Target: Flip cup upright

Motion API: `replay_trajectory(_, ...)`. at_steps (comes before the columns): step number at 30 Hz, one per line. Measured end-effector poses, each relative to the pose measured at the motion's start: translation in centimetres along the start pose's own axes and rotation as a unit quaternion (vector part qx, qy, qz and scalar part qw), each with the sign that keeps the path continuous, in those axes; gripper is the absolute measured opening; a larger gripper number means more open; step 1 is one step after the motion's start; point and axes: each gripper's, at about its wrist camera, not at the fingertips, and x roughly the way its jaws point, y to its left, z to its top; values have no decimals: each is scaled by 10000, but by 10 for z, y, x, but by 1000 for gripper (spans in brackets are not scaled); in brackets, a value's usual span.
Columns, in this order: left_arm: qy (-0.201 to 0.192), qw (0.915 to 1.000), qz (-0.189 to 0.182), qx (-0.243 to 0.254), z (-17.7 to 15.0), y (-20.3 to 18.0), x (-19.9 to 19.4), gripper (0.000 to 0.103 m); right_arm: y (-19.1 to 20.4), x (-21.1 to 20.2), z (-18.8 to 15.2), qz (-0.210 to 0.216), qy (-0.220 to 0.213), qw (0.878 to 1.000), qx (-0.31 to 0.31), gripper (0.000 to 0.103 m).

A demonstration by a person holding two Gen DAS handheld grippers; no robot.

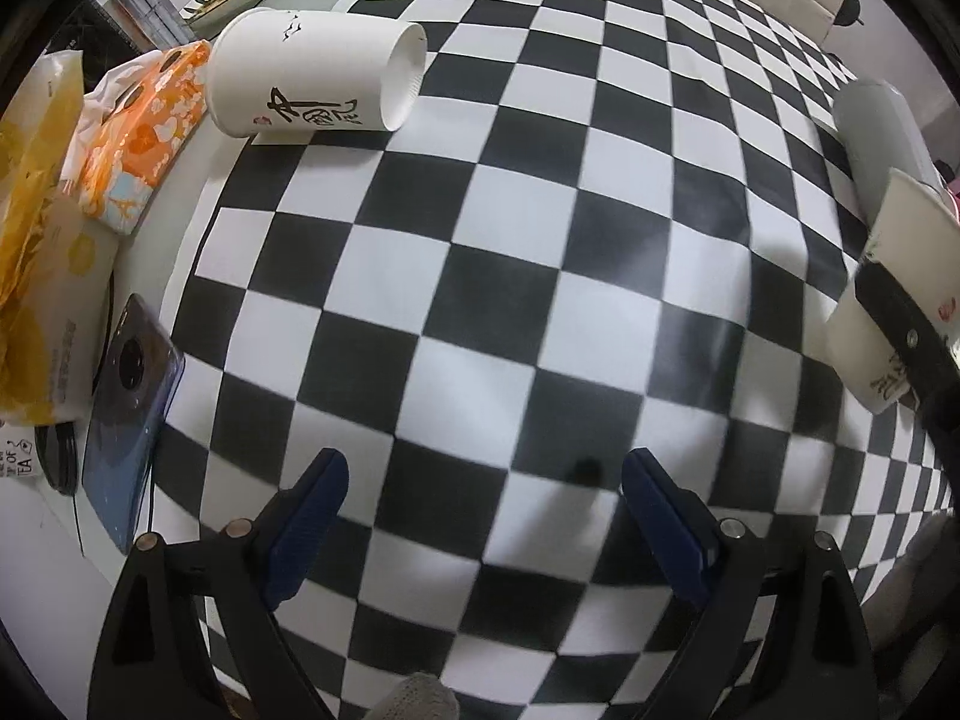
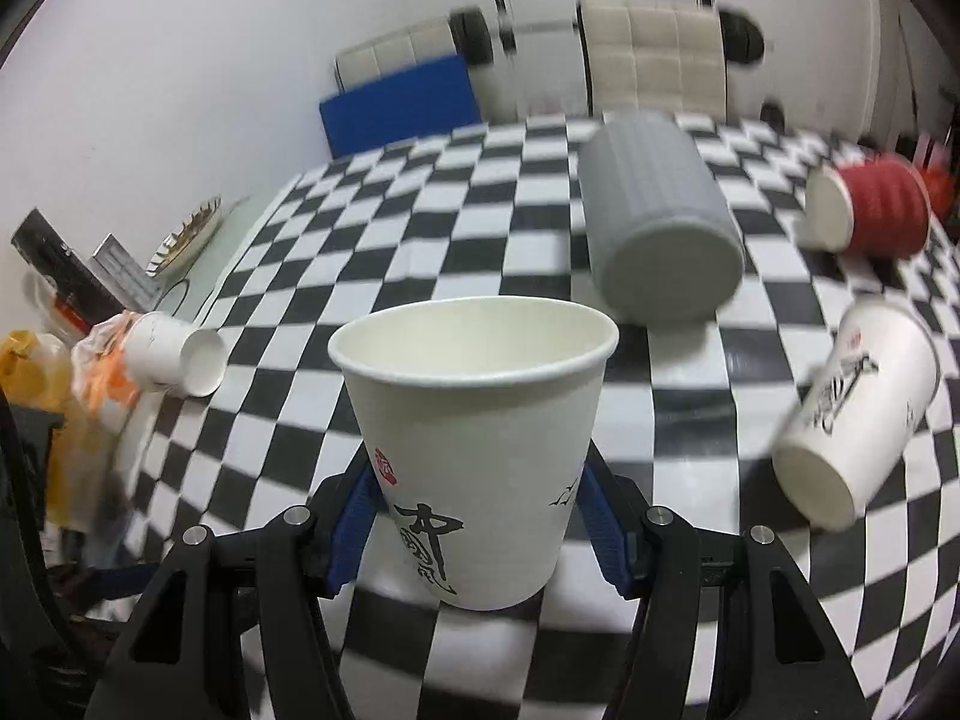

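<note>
Your right gripper (image 2: 474,531) is clenched on the white paper cup (image 2: 474,438), pads on its lower flanks at 9 and 3 o'clock, long axis near vertical with the mouth up at 12 and only a slight tilt. Whether its base touches the checkered cloth (image 2: 372,252) is hard to make out. Your left gripper (image 1: 483,516) hangs released over bare squares, with another cup (image 1: 312,72) on its side at 11 o'clock.

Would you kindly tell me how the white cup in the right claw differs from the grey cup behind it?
The white cup stands upright, mouth up; the grey cup lies on its side. The white one is smooth with black calligraphy; the grey one is ribbed and plain. The right claw grips only the white one. Both taper.
</note>
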Motion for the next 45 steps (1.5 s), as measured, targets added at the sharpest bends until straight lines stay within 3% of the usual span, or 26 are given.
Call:
replay_trajectory(6, 10, 9999, -32, 114, 4, 10, 16, 93, 14, -4, -24, -214, -182, 9992, -285, 64)
replay_trajectory(13, -171, 9990, 18, 409, -18, 12, 11, 93, 19, -12, -50, -349, 155, 9986, -361, 66)
replay_trajectory(14, -219, 9988, 33, 441, -20, 13, 9, 93, 20, -14, -53, -352, 206, 9986, -342, 67)
replay_trajectory(16, -362, 9981, 59, 490, -29, 12, 0, 93, 21, -21, -57, -377, 250, 9986, -287, 84)
replay_trajectory(22, -836, 9948, 234, 525, -50, 22, -34, 97, 29, -53, -65, -680, 382, 9967, -233, 88)
replay_trajectory(30, -1657, 9841, 205, 606, -96, -8, -106, 99, 19, -138, -72, -1224, 347, 9918, 134, 90)
replay_trajectory(33, -1857, 9805, 62, 645, -107, -7, -139, 99, 15, -176, -73, -1276, 305, 9911, 220, 90)
replay_trajectory(45, -2718, 9607, -153, 549, -207, -27, -271, 100, 12, -347, -85, -1278, -152, 9916, 102, 91)
